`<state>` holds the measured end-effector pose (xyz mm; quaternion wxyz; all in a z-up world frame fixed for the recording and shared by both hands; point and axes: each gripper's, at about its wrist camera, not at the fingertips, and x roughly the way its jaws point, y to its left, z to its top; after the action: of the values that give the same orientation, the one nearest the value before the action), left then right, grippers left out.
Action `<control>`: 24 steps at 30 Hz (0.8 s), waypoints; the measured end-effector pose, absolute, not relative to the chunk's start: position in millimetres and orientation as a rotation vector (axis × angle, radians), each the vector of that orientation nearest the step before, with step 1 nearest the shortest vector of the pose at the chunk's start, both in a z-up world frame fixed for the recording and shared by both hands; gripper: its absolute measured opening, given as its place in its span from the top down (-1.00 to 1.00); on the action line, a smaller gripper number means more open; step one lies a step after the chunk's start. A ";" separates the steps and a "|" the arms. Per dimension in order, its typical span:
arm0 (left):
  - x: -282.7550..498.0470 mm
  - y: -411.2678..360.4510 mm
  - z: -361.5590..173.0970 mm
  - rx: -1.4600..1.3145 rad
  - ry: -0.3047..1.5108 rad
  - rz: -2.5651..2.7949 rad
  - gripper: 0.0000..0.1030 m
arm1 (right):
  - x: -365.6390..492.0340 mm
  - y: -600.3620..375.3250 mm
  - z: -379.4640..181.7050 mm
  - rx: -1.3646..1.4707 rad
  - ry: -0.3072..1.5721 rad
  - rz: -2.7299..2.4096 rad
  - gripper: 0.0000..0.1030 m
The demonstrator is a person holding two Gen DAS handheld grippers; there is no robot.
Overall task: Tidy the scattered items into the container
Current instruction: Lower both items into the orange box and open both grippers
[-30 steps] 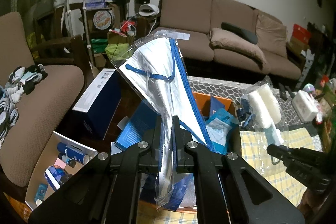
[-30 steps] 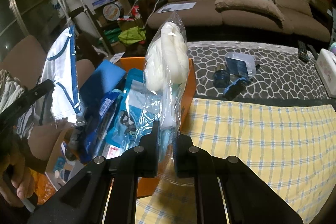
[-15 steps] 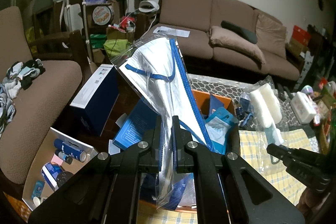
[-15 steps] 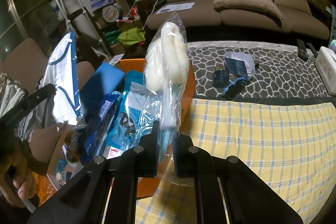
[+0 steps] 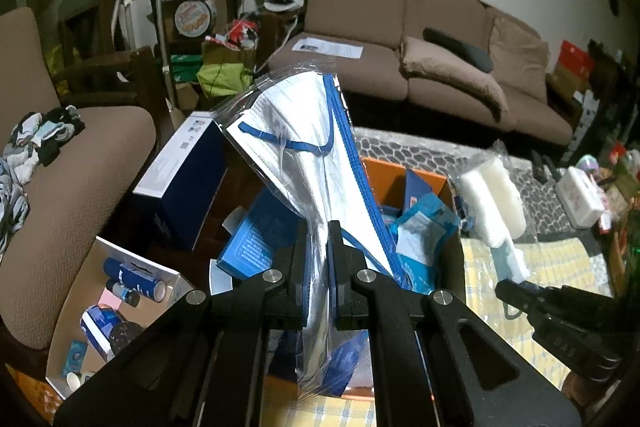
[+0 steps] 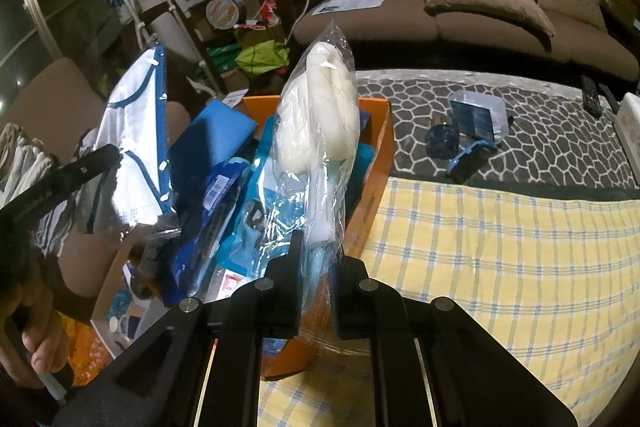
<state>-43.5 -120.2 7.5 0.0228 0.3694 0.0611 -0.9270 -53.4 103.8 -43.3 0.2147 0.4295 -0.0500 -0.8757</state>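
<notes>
My left gripper [image 5: 318, 247] is shut on a clear bag with a white and blue face mask [image 5: 304, 147], held upright over the orange box [image 5: 384, 167]. The mask bag also shows in the right wrist view [image 6: 136, 131]. My right gripper [image 6: 318, 247] is shut on a clear bag with a white brush head [image 6: 320, 123], held upright over the orange box [image 6: 376, 179]. That bag also shows in the left wrist view [image 5: 492, 195]. The box holds several blue packets [image 6: 224, 195].
The box stands at the left edge of a yellow checked cloth [image 6: 500, 247]. A blue item and clear pack [image 6: 472, 131] lie on the patterned mat beyond. A white box of small items [image 5: 108, 299] sits on the floor left, beside a brown chair [image 5: 60, 187]. A sofa [image 5: 420, 39] stands behind.
Both grippers keep their bags. The left view has shifted slightly, and the bags sit a little lower over the box.
</notes>
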 end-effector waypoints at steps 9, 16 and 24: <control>-46.0 -112.3 6.0 1.160 -0.101 -2.846 0.87 | -61.1 90.5 -62.8 1.228 -0.402 -2.189 0.81; -62.6 -115.5 -17.8 1.331 -0.147 -2.824 0.87 | -59.7 67.0 -76.8 1.288 -0.358 -2.175 0.71; -66.9 -112.2 -25.2 1.370 -0.187 -2.791 0.78 | -49.5 48.2 -69.5 1.259 -0.232 -2.151 -0.08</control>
<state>-66.9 -112.2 -25.2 0.0135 0.4398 -0.0600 -0.8960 -49.5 48.2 -69.5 0.3140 0.4777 -0.0878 -0.8158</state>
